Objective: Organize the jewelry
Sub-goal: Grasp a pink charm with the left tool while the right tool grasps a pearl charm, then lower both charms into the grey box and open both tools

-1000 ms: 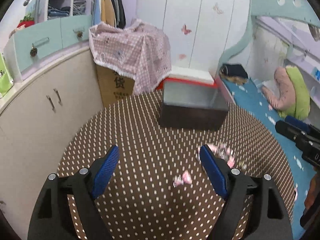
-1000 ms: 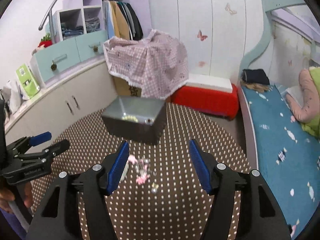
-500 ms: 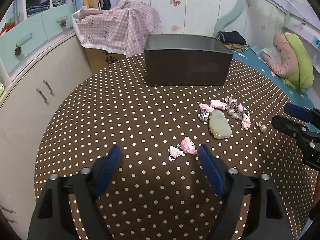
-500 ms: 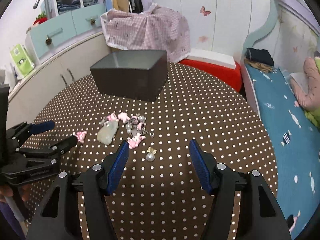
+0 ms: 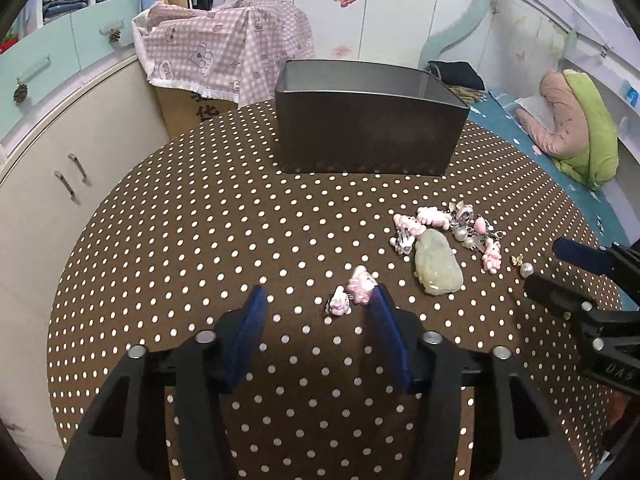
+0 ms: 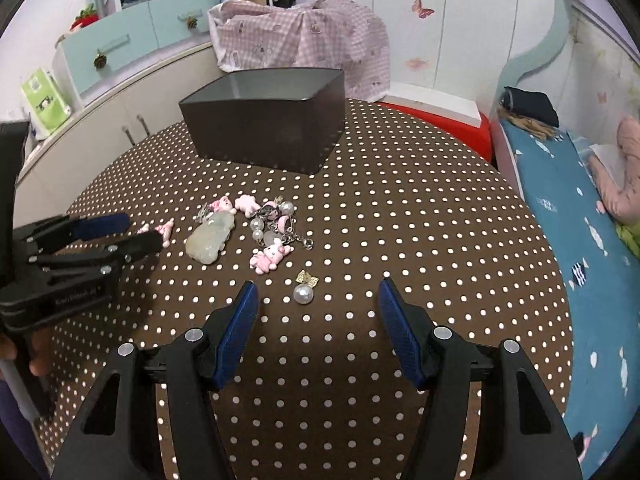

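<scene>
A dark open box [image 5: 368, 132] stands at the far side of a round brown polka-dot table [image 5: 192, 240]; it also shows in the right wrist view [image 6: 268, 128]. In front of it lies a cluster of pink charms and pearls [image 5: 452, 228], a pale green jade stone [image 5: 436, 268] and a pearl earring [image 6: 303, 292]. A pair of pink charms [image 5: 354, 290] lies just inside the right finger of my open left gripper [image 5: 320, 300]. My open right gripper [image 6: 318, 294] is low over the table with the pearl earring between its fingers.
White cabinets [image 5: 60, 168] curve along the left of the table. A box draped in pink checked cloth [image 5: 224, 52] stands behind it. A red-and-white box [image 6: 440, 116] and a blue bed [image 6: 576, 208] lie to the right.
Both grippers have tilted down and come closer to the table. The left one has closed in on the pink charm pair, the right one on the pearl earring. Both stayed open.
</scene>
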`<state>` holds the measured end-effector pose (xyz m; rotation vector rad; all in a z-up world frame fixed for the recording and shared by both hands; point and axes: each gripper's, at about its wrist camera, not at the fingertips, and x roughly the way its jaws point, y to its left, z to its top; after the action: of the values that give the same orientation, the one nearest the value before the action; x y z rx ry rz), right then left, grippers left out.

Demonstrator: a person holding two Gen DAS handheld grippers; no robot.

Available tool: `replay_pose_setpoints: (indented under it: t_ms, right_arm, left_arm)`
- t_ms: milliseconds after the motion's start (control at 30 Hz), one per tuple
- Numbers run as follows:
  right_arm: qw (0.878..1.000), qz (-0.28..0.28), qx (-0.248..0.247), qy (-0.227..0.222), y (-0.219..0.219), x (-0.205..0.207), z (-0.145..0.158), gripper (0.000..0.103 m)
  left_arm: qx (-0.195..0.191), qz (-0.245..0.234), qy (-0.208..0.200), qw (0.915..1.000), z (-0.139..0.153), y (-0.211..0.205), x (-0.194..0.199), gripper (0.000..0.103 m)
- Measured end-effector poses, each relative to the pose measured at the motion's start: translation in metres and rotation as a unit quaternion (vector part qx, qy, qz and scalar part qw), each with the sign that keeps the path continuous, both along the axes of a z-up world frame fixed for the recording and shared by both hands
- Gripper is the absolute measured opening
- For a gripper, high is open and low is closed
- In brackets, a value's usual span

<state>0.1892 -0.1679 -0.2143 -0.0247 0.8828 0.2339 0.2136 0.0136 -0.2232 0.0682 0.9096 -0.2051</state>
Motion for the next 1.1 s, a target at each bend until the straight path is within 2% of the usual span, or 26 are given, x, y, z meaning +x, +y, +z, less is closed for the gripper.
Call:
replay_pose_setpoints:
  t_ms: [33, 167, 200, 267, 400, 467, 533, 833, 1100]
  right_arm:
    - [1.000, 0.001, 0.000, 0.000, 0.001, 0.001, 0.000, 0.061]
    - [1.000, 0.008, -0.003, 0.002, 0.004, 0.005, -0.002, 0.060]
    - [1.000, 0.010, -0.003, 0.004, 0.005, 0.006, -0.003, 0.057]
    - [1.000, 0.016, -0.003, 0.012, 0.007, 0.007, -0.006, 0.043]
    - [1.000, 0.017, -0.010, 0.012, 0.012, 0.009, -0.008, 0.035]
    - [1.000, 0.021, -0.005, 0.013, 0.012, 0.010, -0.008, 0.018]
    - [1.000, 0.023, 0.000, 0.015, 0.013, 0.010, -0.009, 0.011]
    - [0.999, 0.025, 0.021, 0.001, 0.006, 0.009, 0.008, 0.011]
    - [0.998, 0.026, 0.038, -0.038, 0.001, 0.022, 0.048, 0.011]
  left_arm:
    - [-0.002, -0.002, 0.001, 1.0000, 0.001, -0.001, 0.002, 0.040]
    - [0.015, -0.002, -0.004, 0.9999, 0.000, -0.004, 0.005, 0.013]
    - [0.013, -0.001, -0.003, 0.9999, 0.000, -0.002, 0.005, 0.013]
    - [-0.005, 0.000, 0.001, 1.0000, 0.001, 0.003, 0.006, 0.013]
    - [-0.025, 0.006, 0.004, 0.9997, 0.000, 0.012, 0.003, 0.012]
    - [-0.036, 0.006, 0.003, 0.9993, 0.001, 0.015, 0.000, 0.012]
    - [-0.050, 0.004, 0.000, 0.9988, 0.005, 0.019, -0.003, 0.012]
    - [-0.081, -0.006, -0.011, 0.9966, 0.021, 0.023, -0.010, 0.012]
    - [-0.105, -0.036, -0.042, 0.9929, 0.061, 0.015, -0.001, 0.012]
